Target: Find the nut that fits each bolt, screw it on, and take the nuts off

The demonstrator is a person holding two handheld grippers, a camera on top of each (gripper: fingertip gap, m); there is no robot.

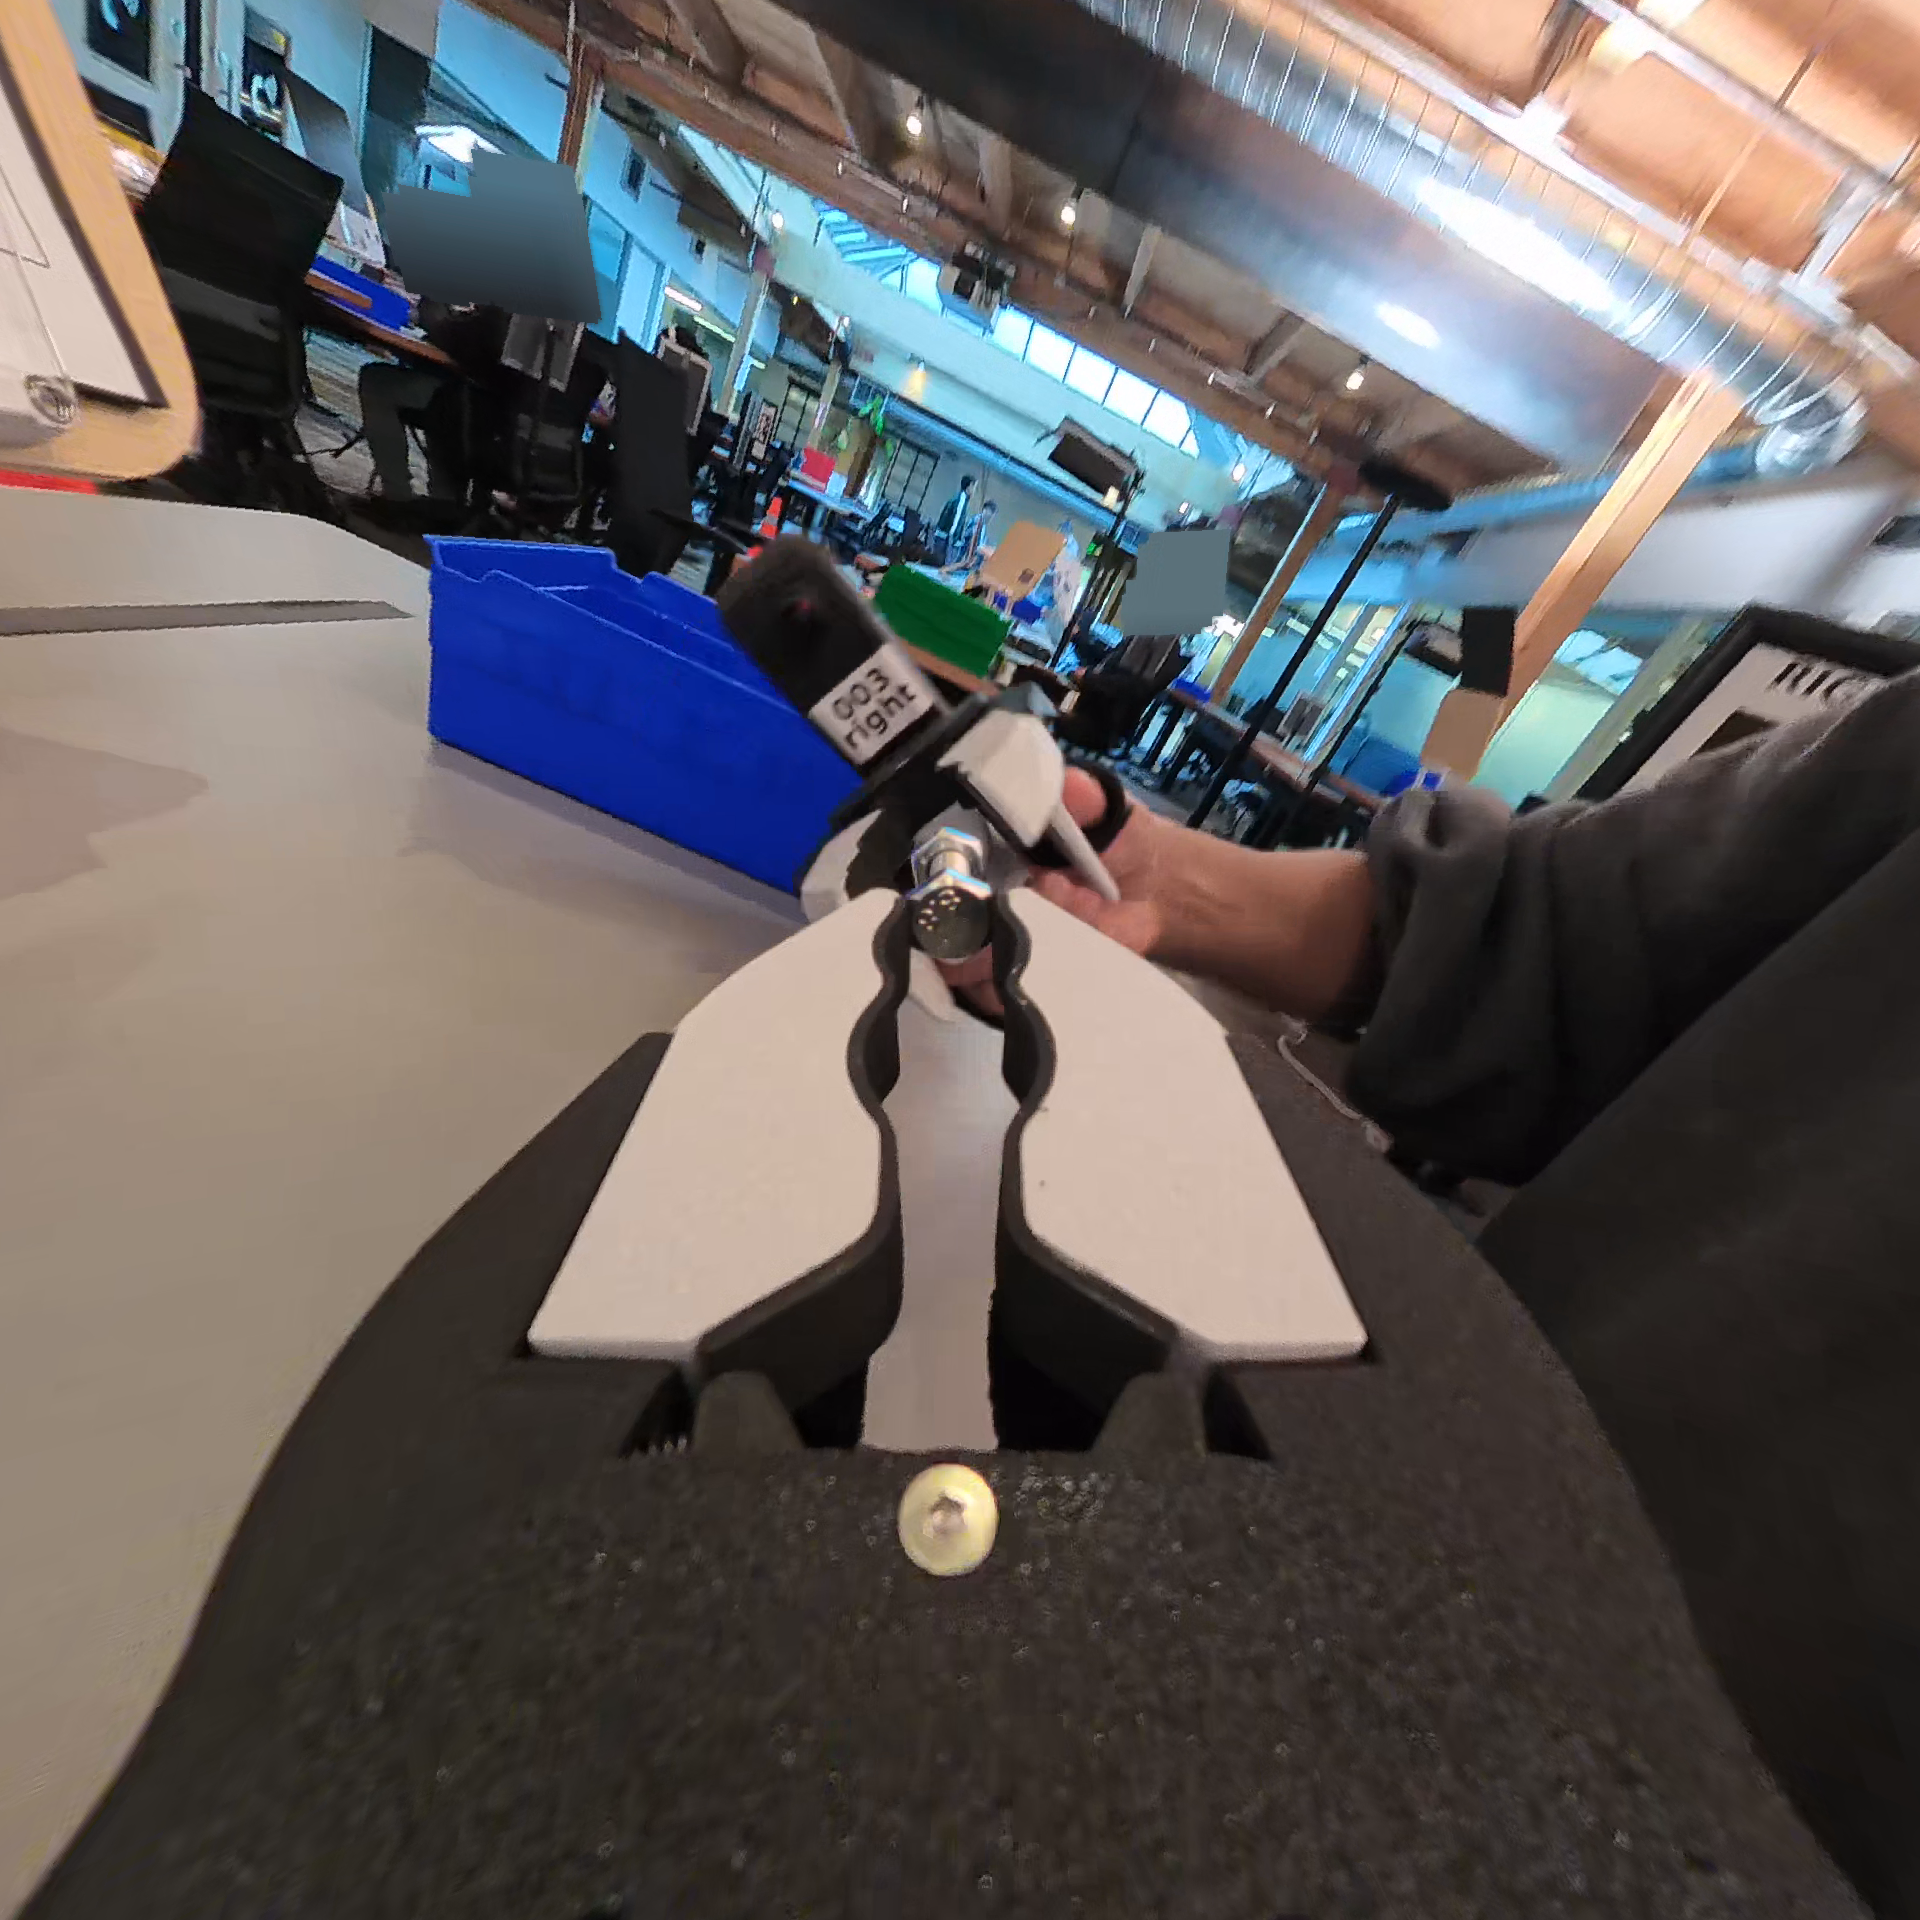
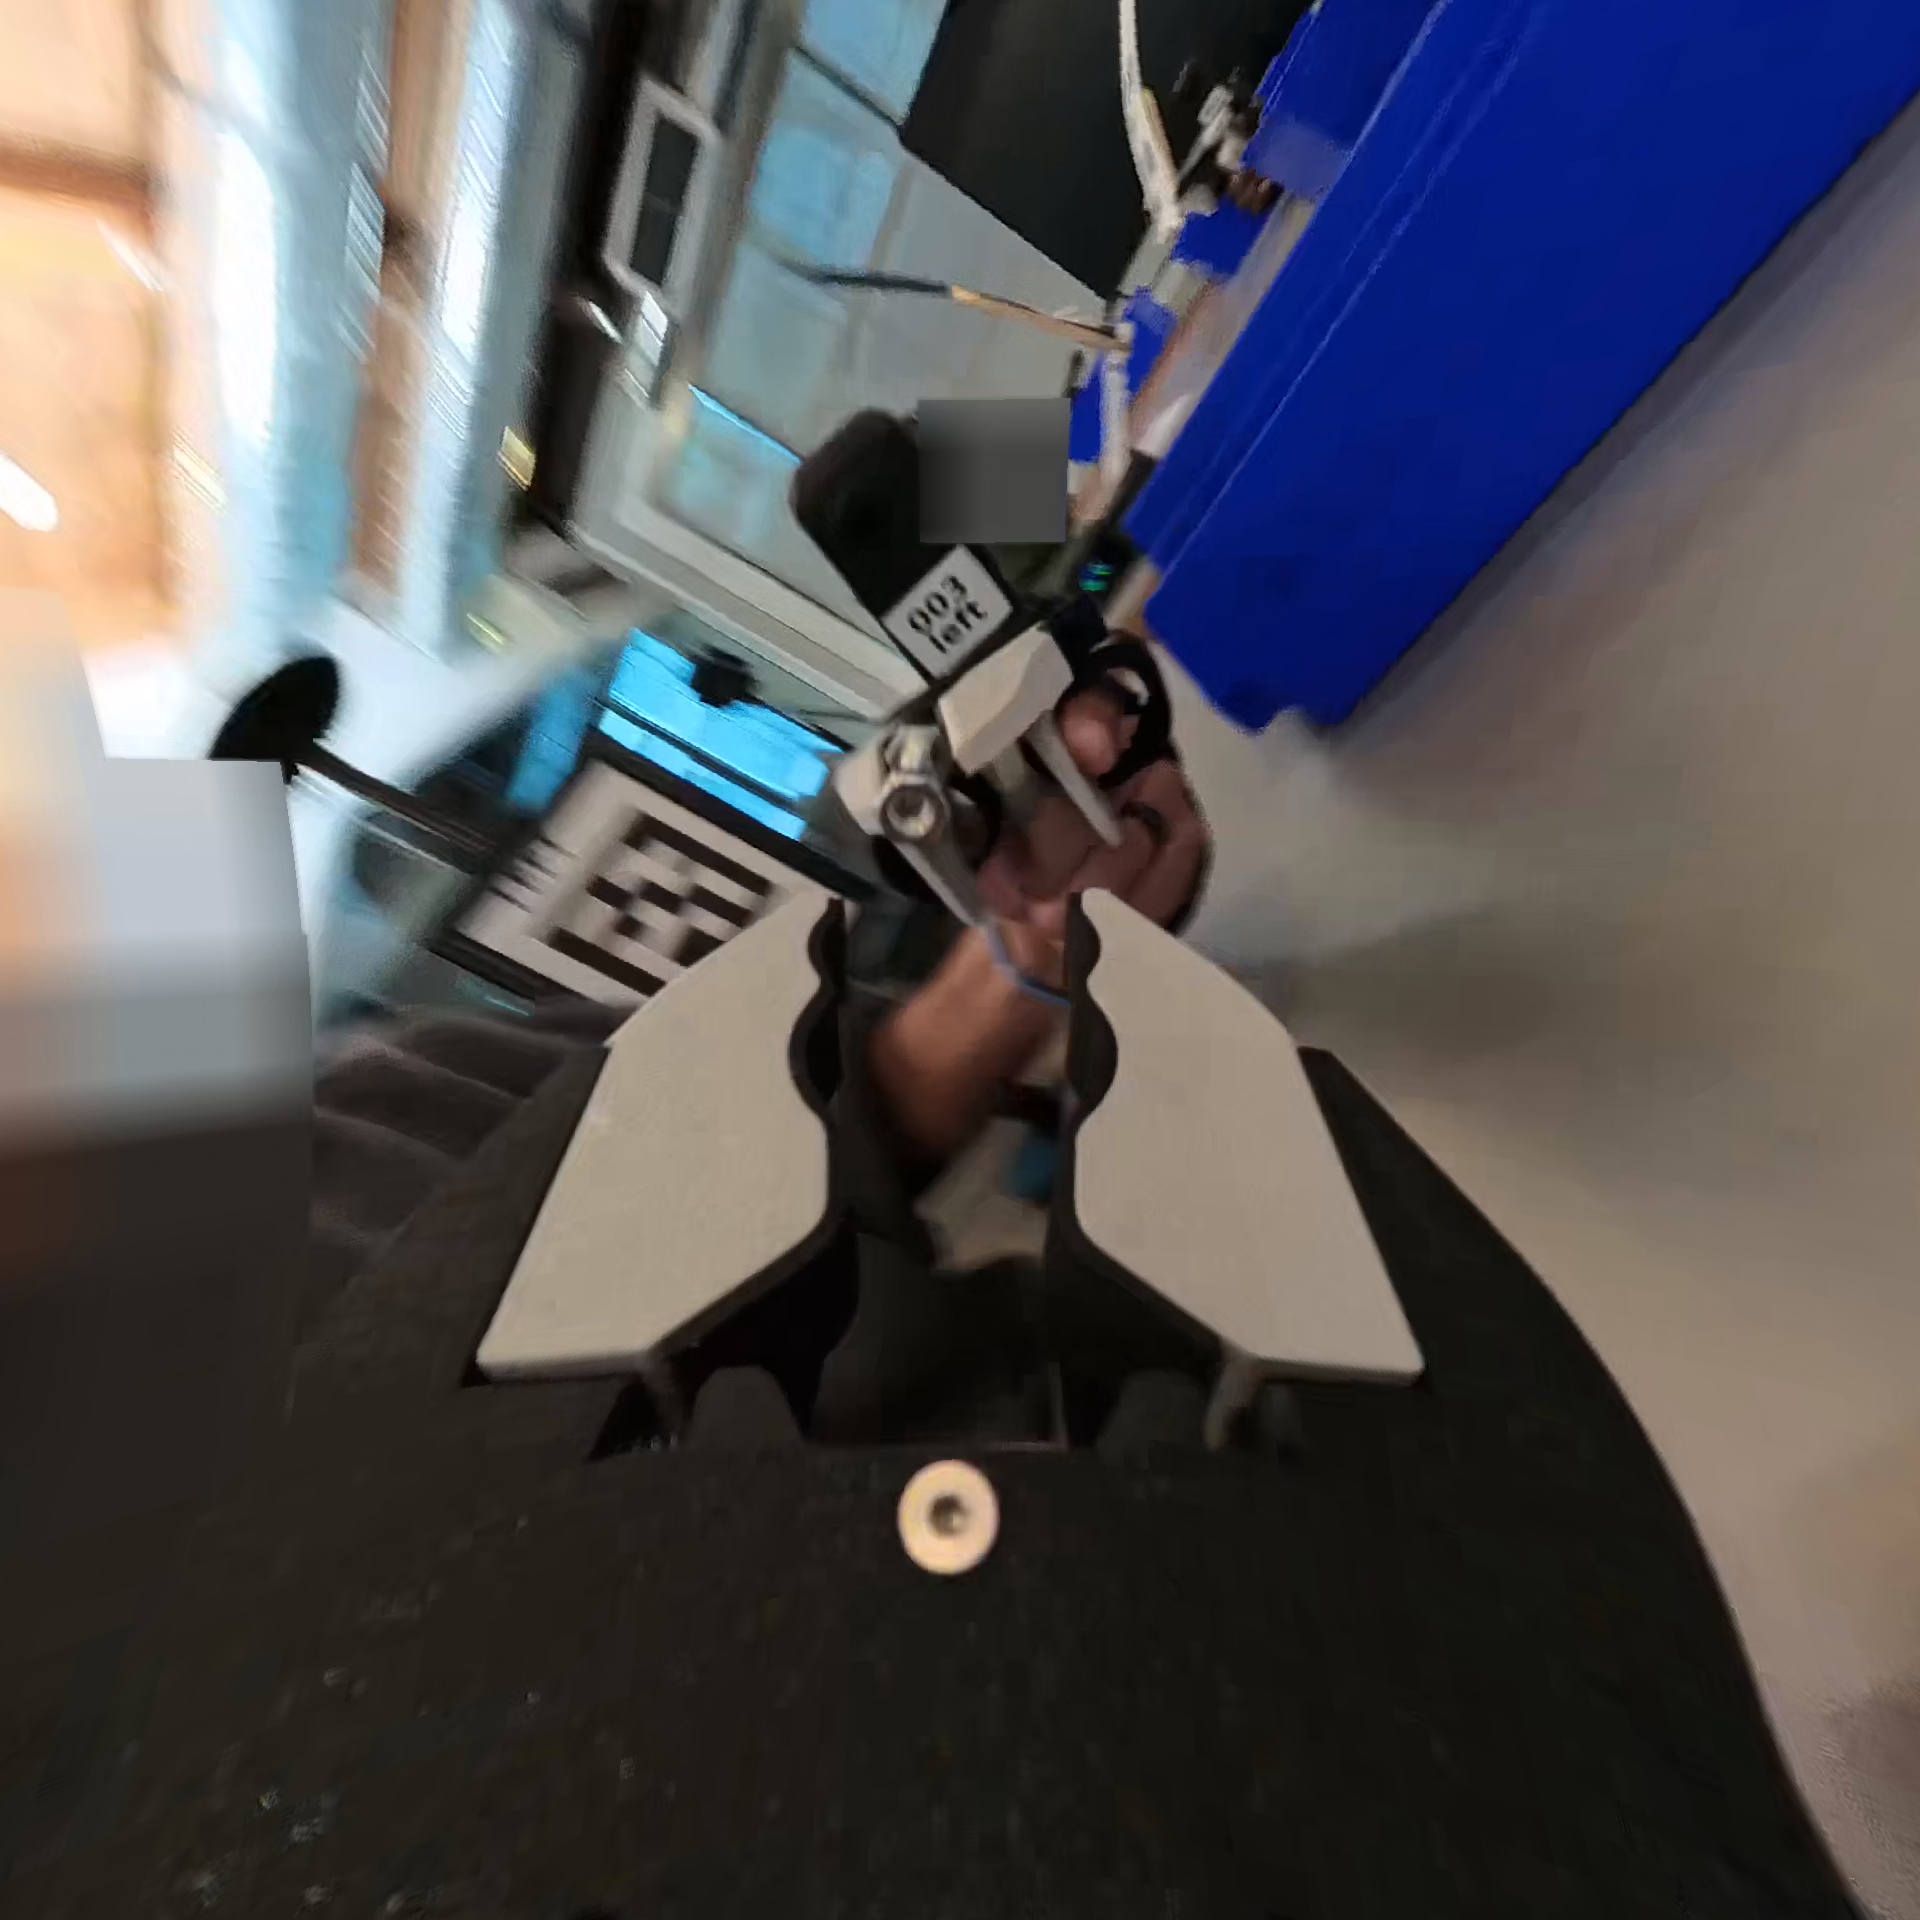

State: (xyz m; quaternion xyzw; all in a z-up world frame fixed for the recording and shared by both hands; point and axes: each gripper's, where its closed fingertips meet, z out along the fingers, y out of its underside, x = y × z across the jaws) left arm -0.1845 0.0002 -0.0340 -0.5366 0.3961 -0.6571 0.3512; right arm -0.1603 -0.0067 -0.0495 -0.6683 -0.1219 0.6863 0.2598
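Closest to you in the left wrist view, your left gripper has its 2 grey fingers drawn in narrow, with the silver bolt pinched by its hex head between the tips; the shank runs away from the camera, and a nut sits threaded on it just beyond the head. Past the bolt, your right gripper faces back toward you, tilted, with your hand wrapped around its handle and a dark sleeve trailing off to the right. Its fingers look close around the far end of the bolt, though from this side you cannot tell whether they touch it. Far left of the bolt, a blue bin sits on the grey table. From the right wrist view, which is blurred and rolled sideways, your right gripper stands wide apart at the tips with nothing between them. Just beyond those tips, the bolt points its threaded end at the camera, carried by the left gripper, with your left hand behind it. Blue bins fill the upper right there, resting on the table.
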